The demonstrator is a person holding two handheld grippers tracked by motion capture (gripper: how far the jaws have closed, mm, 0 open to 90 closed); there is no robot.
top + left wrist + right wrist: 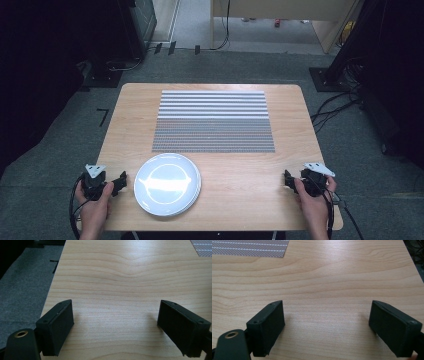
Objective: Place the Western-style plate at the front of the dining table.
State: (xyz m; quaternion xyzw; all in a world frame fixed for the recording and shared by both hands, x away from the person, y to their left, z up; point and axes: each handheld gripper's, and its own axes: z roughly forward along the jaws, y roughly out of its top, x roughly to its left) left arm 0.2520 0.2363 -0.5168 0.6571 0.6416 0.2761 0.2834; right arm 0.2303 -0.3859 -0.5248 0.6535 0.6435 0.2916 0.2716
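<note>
Desk: a light wooden desk [240,170] is seen from above, with grey carpet around it.
Plates: a short stack of white plates [167,183] is set on the near left part of the desk, near its front edge.
Mat: a grey striped mat [213,121] is laid flat across the far middle of the desk, well apart from the plates.
Left claw: the left claw [120,183] is held at the near left edge, just beside the left rim of the plates and not touching them; in the left gripper view its jaws are spread wide, with bare wood between them and nothing gripped.
Right claw: the right claw [288,179] is held at the near right edge, well apart from the plates; in the right gripper view its jaws are likewise spread wide over bare wood, with nothing held.
Hands: each claw is grasped by a hand coming in from the near edge.
</note>
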